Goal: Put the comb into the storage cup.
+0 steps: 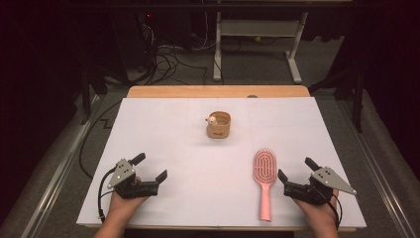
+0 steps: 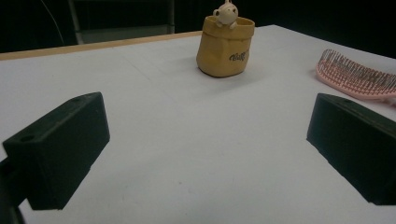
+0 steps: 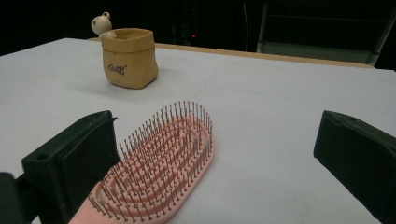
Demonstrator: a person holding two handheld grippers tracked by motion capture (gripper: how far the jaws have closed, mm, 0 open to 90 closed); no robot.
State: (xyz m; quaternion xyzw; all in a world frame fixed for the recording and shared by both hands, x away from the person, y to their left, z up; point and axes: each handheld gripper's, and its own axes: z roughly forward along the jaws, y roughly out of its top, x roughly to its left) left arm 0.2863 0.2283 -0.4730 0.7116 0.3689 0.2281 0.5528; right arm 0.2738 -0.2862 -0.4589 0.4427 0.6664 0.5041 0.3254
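Note:
A pink hairbrush (image 1: 264,171) lies bristles up on the white table (image 1: 163,124), handle toward the near edge. My right gripper (image 1: 295,168) rests just right of it, open, with nothing between its jaws. In the right gripper view the brush head (image 3: 163,154) lies beside the left jaw, in front of the gripper (image 3: 217,140). A tan pot (image 1: 218,125) with a small cream figure on its rim stands mid-table, farther back. My left gripper (image 1: 152,166) sits open at the near left. Beyond its jaws (image 2: 205,149) I see the pot (image 2: 225,46) and the brush (image 2: 357,74).
A wooden strip (image 1: 218,91) runs along the table's far edge. Beyond it, a white desk frame (image 1: 257,29) and loose cables (image 1: 168,62) are on the floor. Metal rails (image 1: 59,168) flank the table. White surface stretches between the two grippers.

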